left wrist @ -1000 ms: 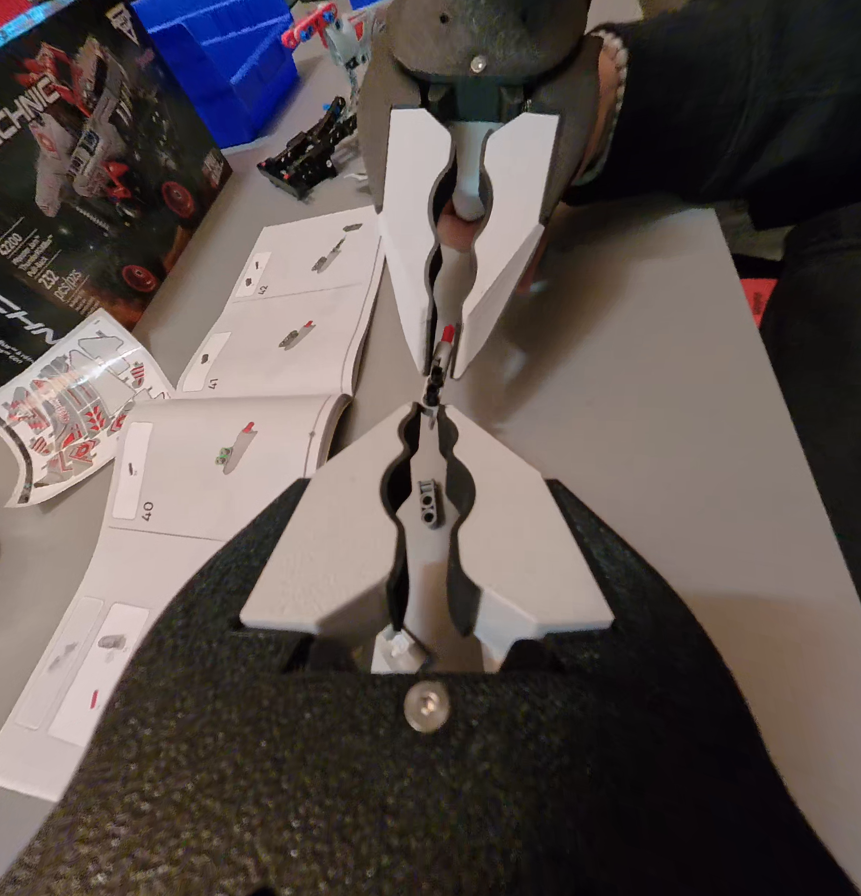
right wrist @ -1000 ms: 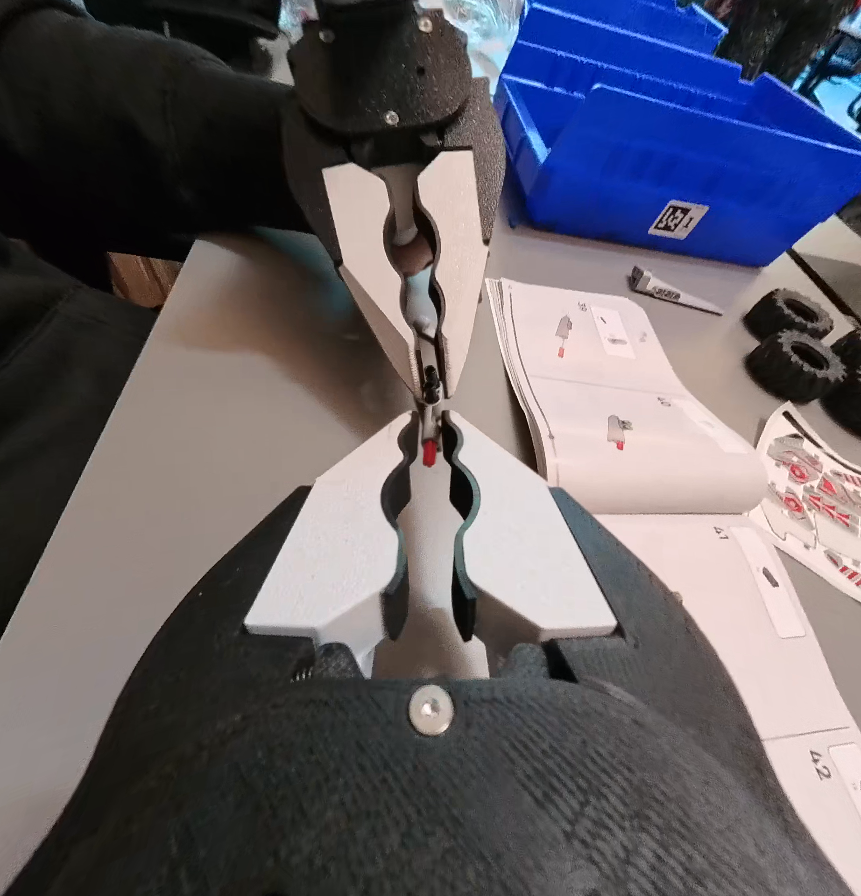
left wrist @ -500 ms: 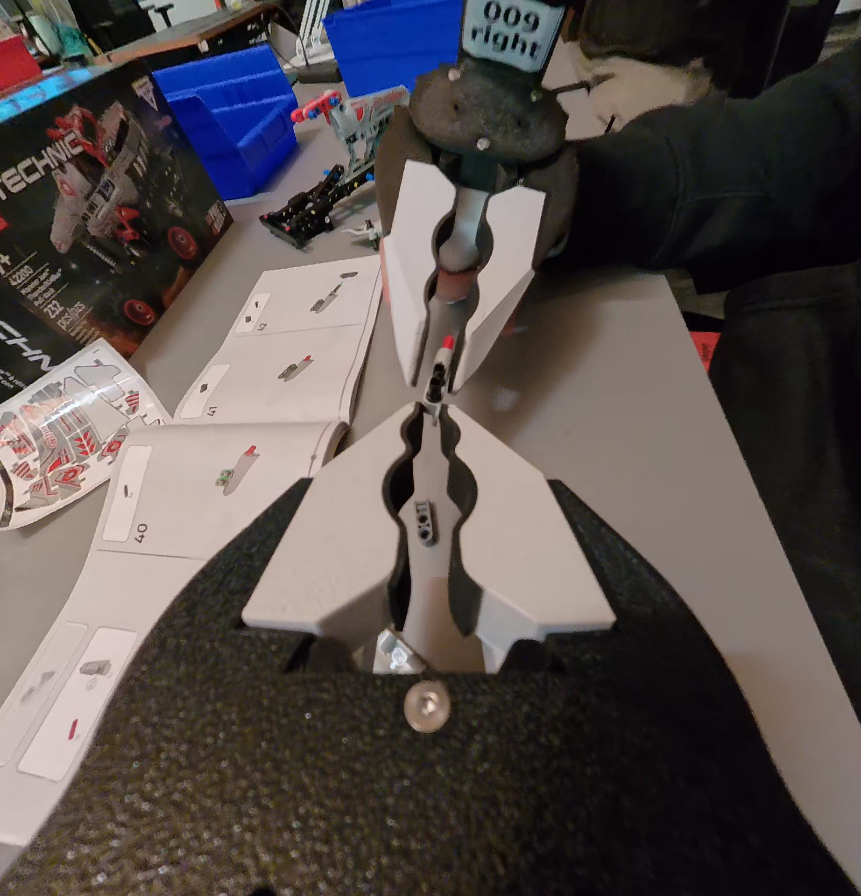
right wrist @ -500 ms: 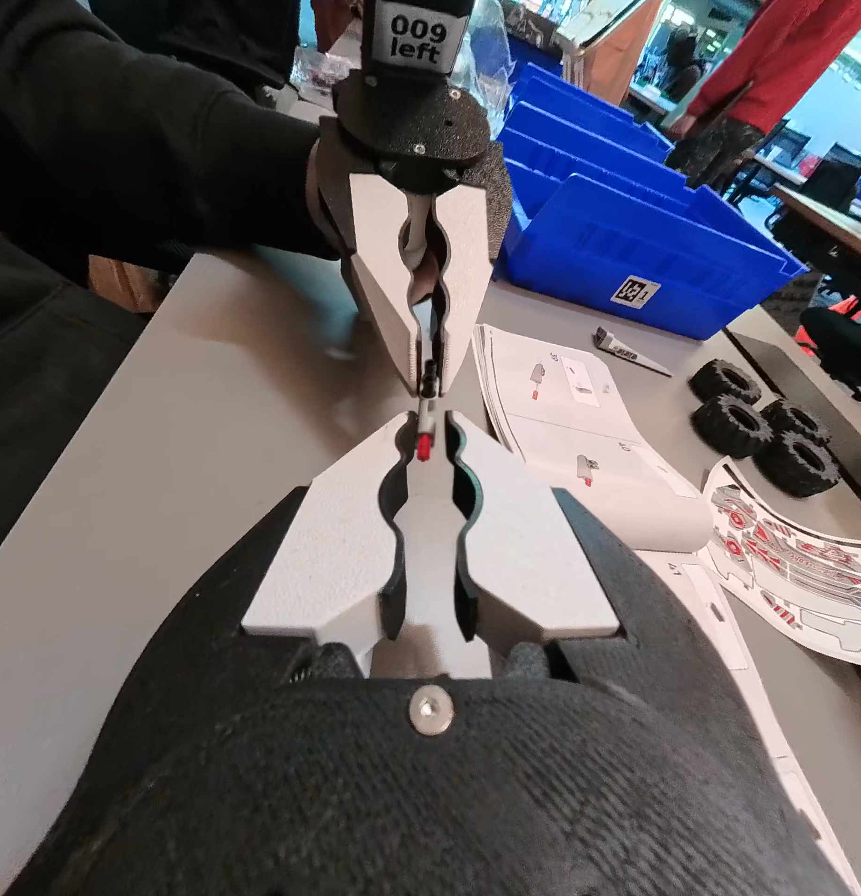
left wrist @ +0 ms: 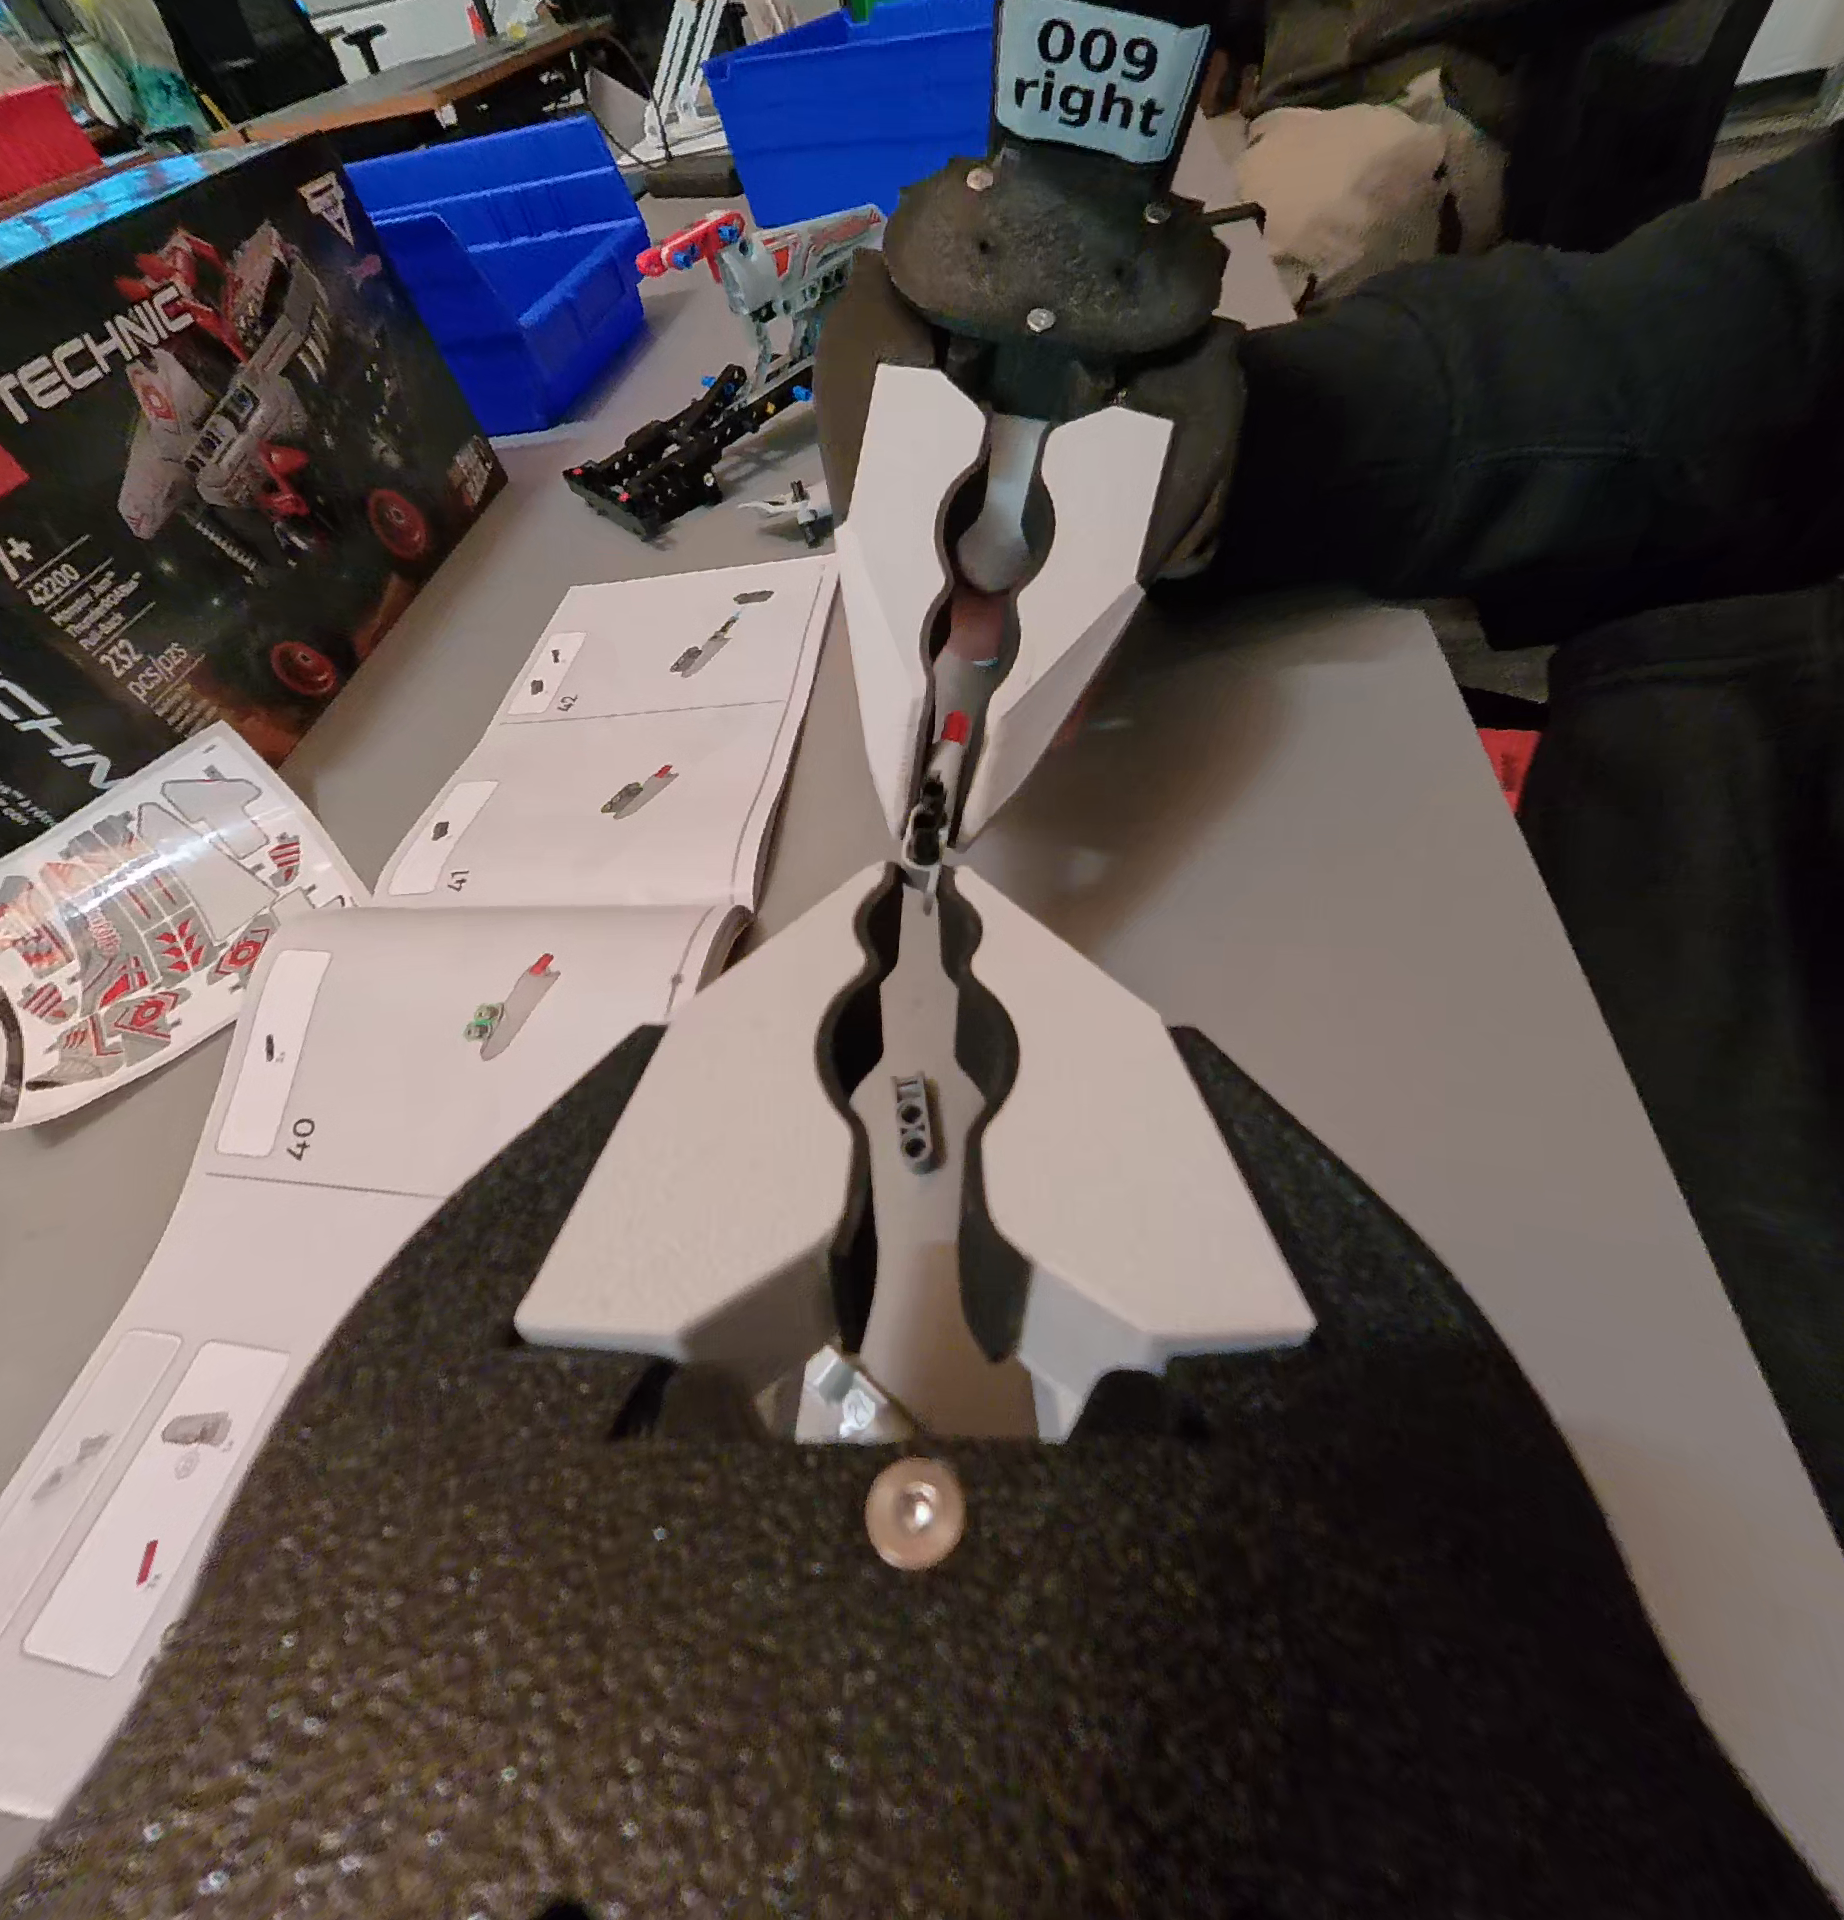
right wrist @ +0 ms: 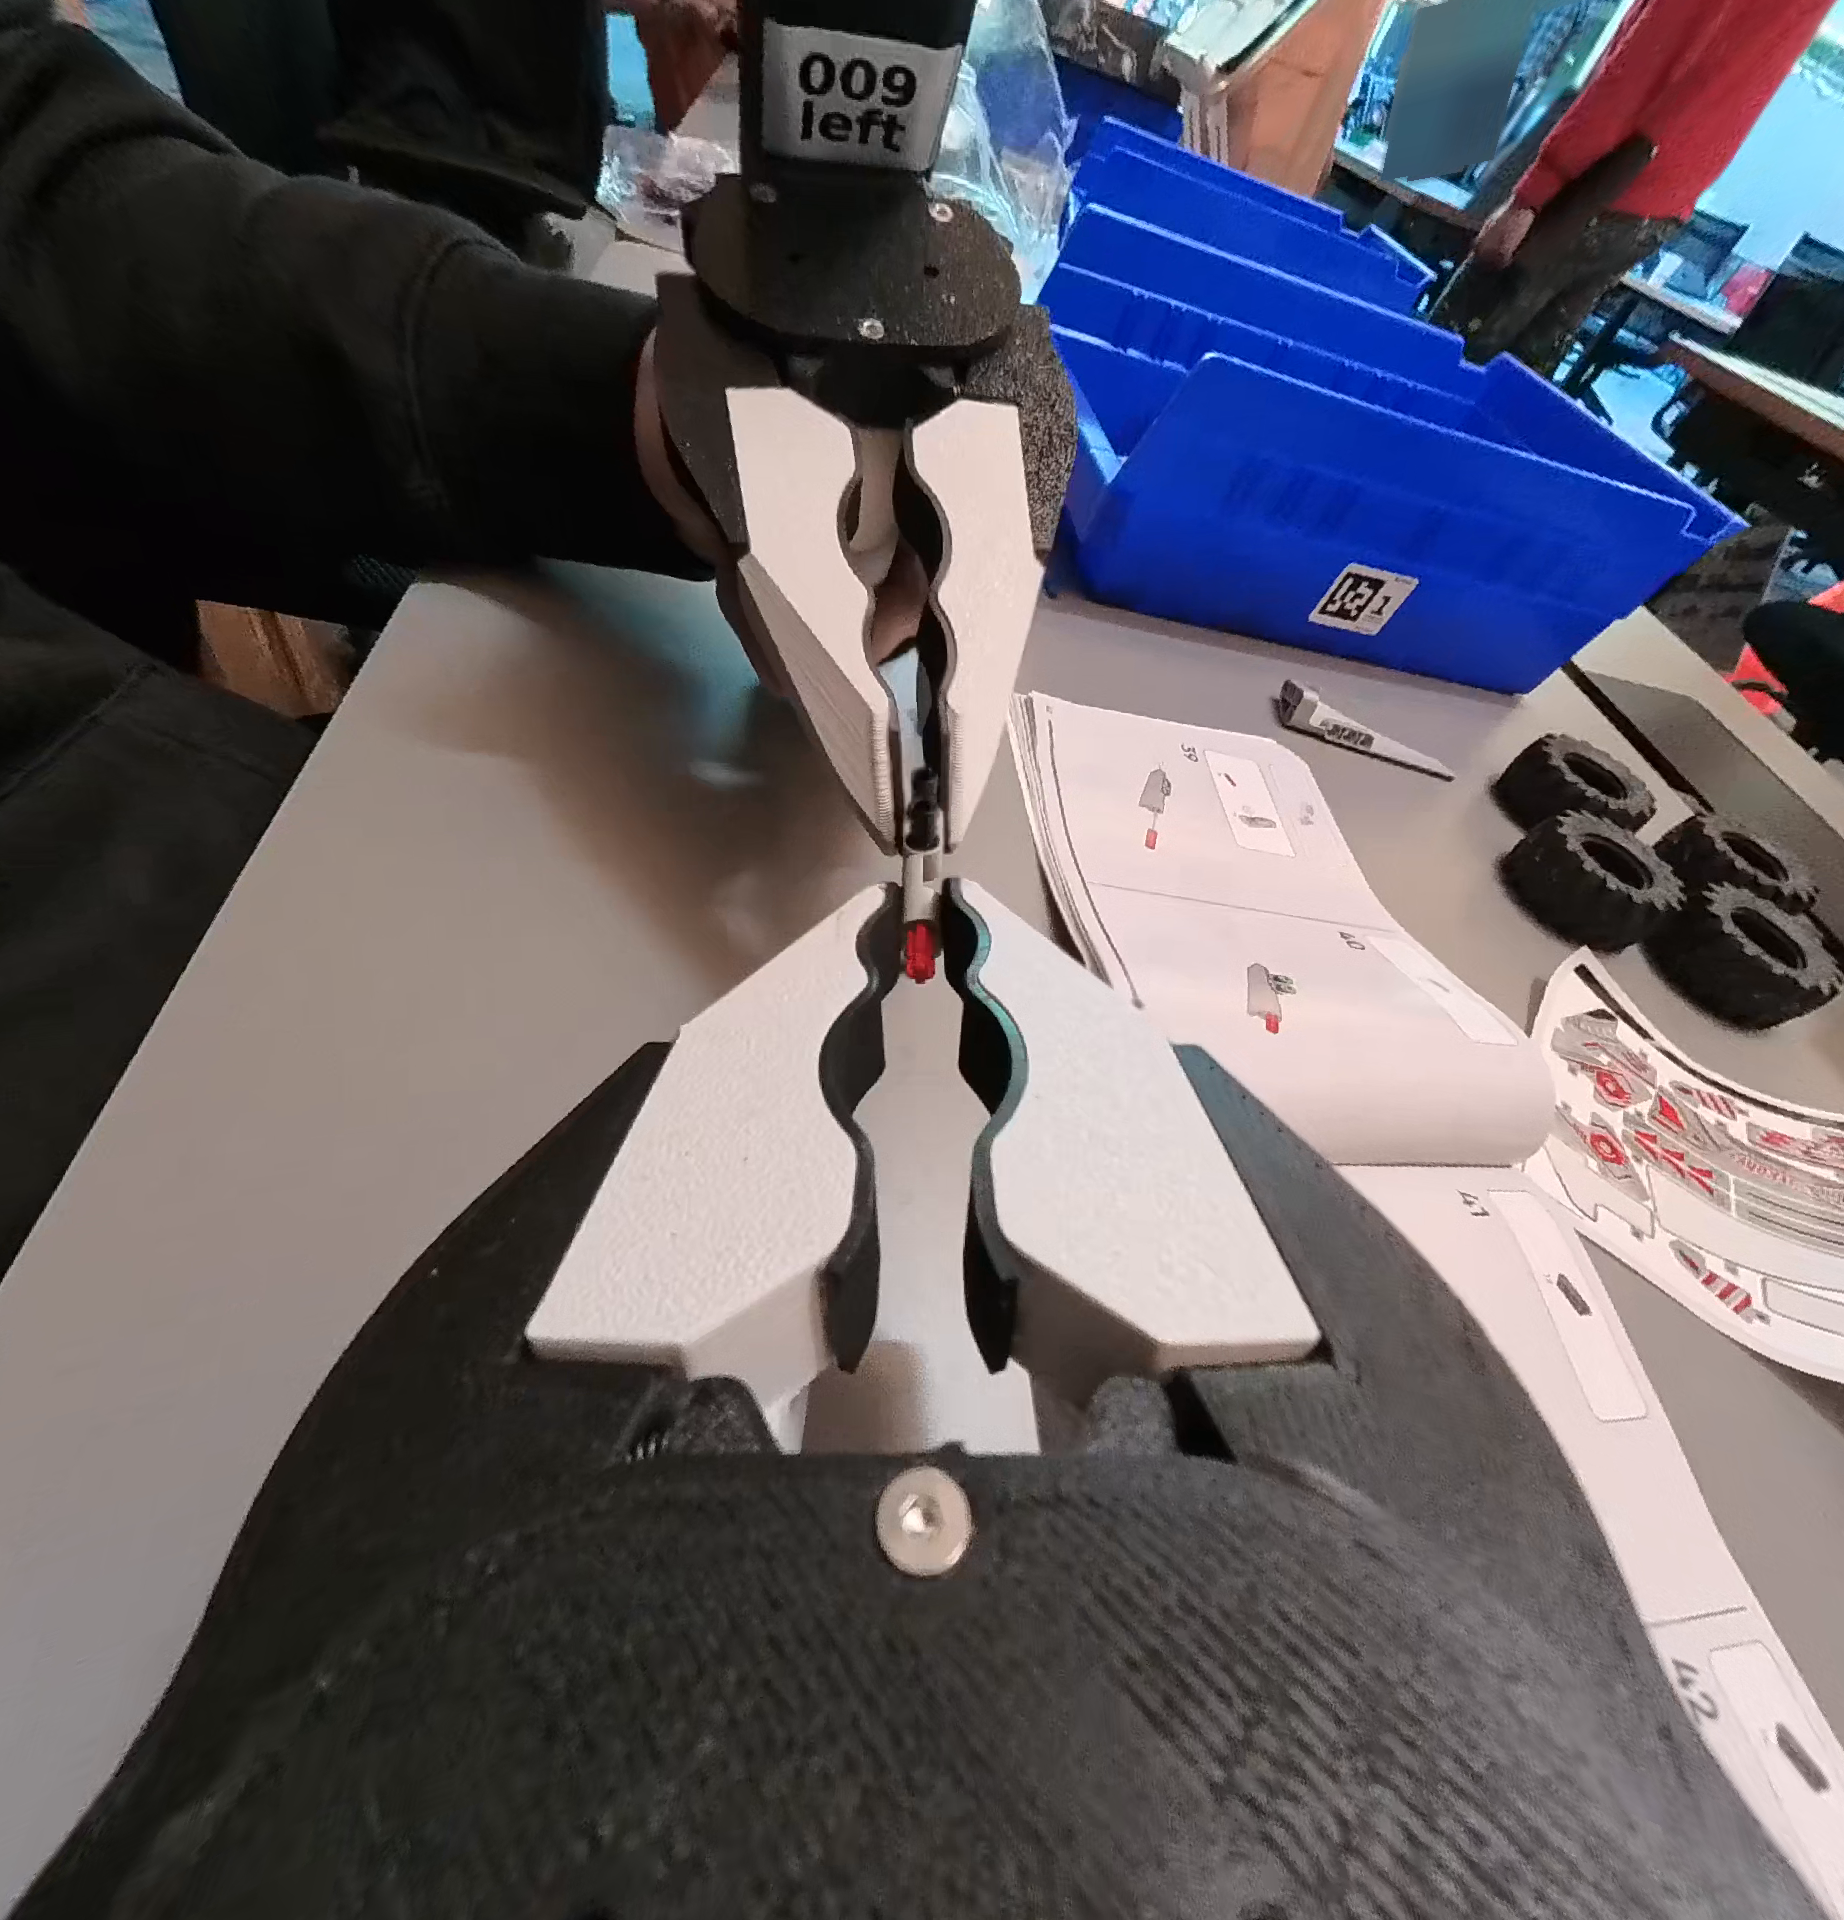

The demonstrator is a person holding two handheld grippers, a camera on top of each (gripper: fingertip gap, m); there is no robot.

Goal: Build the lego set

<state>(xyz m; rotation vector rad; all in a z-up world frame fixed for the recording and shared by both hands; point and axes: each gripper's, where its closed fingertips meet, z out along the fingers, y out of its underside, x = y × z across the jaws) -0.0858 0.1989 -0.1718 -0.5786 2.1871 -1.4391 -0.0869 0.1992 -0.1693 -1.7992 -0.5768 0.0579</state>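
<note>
My left gripper [left wrist: 920, 883] and right gripper [right wrist: 920, 899] meet tip to tip above the grey table [left wrist: 1313, 935]. Both are shut on one small lego sub-assembly [right wrist: 920, 873]. Its red pin end [right wrist: 918, 945] sits between the right gripper's fingers. Its black connector end [right wrist: 926, 805] sits between the left gripper's fingers. In the left wrist view the right gripper [left wrist: 939, 821] faces me with the red pin [left wrist: 954, 727] in its jaws. In the right wrist view the left gripper [right wrist: 923, 831] faces me. How the parts join is hidden by the fingers.
A small dark grey beam [left wrist: 913, 1127] lies on the table under the left gripper. The open instruction booklet [left wrist: 627, 748], sticker sheet [left wrist: 118, 935], set box [left wrist: 170, 416], partly built model [left wrist: 710, 416], blue bins [right wrist: 1365, 488], black tyres [right wrist: 1666, 883] and a grey wedge tool [right wrist: 1354, 727] surround the spot. The grippers are tip to tip, or close to it.
Both grippers have stayed shut and tip to tip on the small assembly. Both views have tilted upward, showing more of the room.
</note>
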